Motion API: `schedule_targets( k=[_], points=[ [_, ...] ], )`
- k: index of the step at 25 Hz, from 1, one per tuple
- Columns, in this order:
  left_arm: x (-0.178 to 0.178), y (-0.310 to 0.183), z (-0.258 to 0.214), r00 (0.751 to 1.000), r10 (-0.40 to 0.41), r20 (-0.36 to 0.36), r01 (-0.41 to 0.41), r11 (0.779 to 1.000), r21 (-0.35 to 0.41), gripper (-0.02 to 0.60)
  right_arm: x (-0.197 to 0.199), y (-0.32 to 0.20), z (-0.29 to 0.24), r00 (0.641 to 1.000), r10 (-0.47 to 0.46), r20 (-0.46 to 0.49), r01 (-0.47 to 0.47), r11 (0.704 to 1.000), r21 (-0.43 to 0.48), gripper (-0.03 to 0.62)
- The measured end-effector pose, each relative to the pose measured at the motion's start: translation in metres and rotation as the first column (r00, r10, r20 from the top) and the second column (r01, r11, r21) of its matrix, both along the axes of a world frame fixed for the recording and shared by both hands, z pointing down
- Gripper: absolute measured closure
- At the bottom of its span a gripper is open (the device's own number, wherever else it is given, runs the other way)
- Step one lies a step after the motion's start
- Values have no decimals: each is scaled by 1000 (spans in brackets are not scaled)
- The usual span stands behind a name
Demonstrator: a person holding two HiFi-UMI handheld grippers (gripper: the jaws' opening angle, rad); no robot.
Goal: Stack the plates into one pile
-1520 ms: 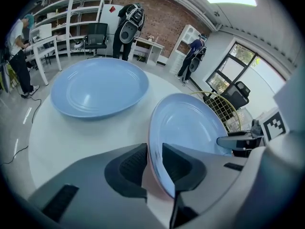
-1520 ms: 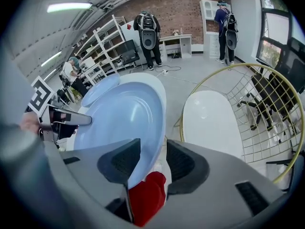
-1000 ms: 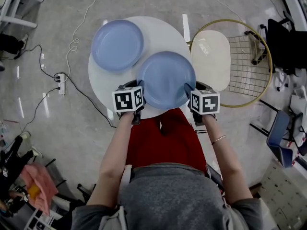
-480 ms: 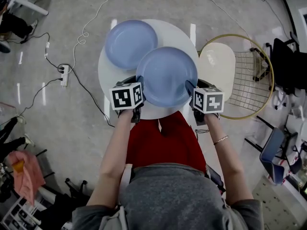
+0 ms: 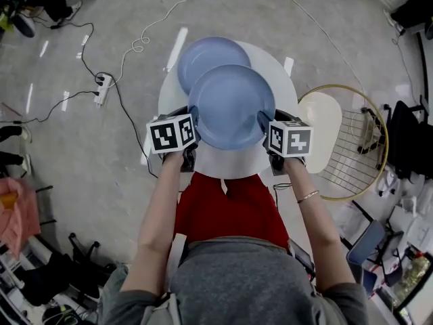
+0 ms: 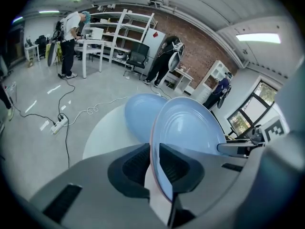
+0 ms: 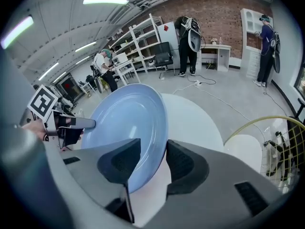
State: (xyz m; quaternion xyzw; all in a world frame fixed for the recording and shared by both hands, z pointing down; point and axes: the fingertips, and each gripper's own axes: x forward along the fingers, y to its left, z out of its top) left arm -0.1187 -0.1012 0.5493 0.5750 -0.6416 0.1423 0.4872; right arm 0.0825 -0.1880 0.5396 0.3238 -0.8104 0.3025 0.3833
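We hold the near blue plate (image 5: 232, 105) raised above the round white tabletop (image 5: 233, 164), overlapping the second blue plate (image 5: 206, 53), which lies flat farther back. The left claw (image 5: 192, 116), whose jaws have just been closing, clamps the near plate's left rim, and the right claw (image 5: 263, 120) clamps the opposite rim. The plate looks stiff, glazed and slick, likely breakable and fairly weighty, so we judge two opposite rim grips right for it, kept level, with a gentle, centred lowering onto the other plate to avoid chipping.
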Motion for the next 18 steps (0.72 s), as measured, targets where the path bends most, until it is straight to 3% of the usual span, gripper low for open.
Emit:
schedule_targets(
  k=[9,18],
  points=[
    [-49,-13,4,995,-100,27,100,995,1,514,-54,-27,11,995,-98,-17,98,995,-6,413],
    [-77,-47,6,988,-150,27,150,988,26,518,-83,-62,20,991,-133,-30,134,991,13,413]
  ],
)
